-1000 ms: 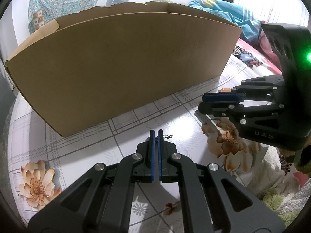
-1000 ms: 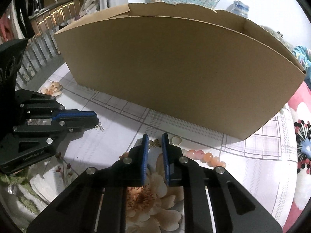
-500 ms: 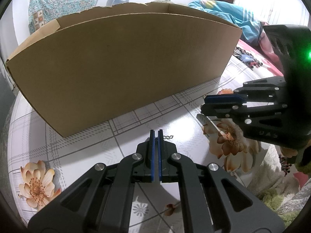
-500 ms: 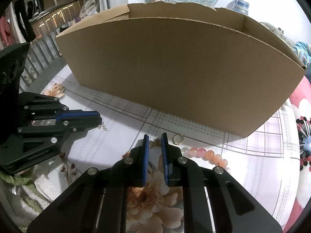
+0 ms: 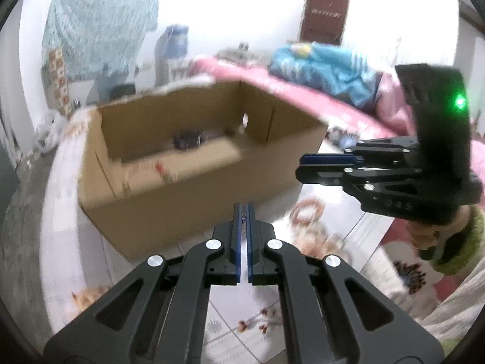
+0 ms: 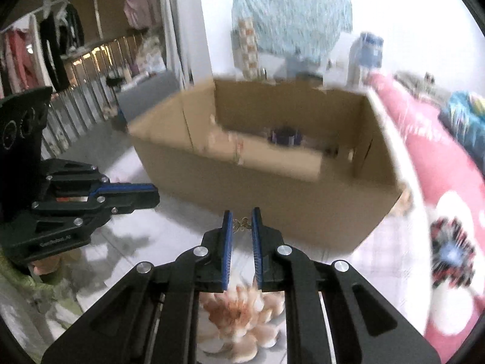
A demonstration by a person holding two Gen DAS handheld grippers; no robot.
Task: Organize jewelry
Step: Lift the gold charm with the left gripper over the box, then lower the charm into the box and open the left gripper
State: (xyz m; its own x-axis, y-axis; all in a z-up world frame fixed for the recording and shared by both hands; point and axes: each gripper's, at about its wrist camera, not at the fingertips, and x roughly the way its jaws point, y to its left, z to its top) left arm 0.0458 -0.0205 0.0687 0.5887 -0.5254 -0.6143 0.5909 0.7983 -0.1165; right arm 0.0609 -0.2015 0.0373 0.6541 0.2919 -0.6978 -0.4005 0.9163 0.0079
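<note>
1. While both my hands hang above the table (image 6: 127,251), my left tongs (image 5: 242,209) are pressed nearly together, with a tiny bit of chain (image 5: 242,219) pinched between the blue pads.
2. My right tongs (image 6: 242,221) stand at a narrow gap, clamped on a small gold butterfly-shaped piece (image 6: 242,224) held crosswise between the tips.
3. Beyond both tongs sits an open cardboard box (image 5: 182,200) on the flower-patterned table; its inside shows a dark object (image 6: 285,136) near the far wall, too blurred to identify.
4. Seen from the left camera, my right tongs are to the right of the box, level with its rim.
5. A pink-covered bed (image 5: 303,97) lies behind the box.
</note>
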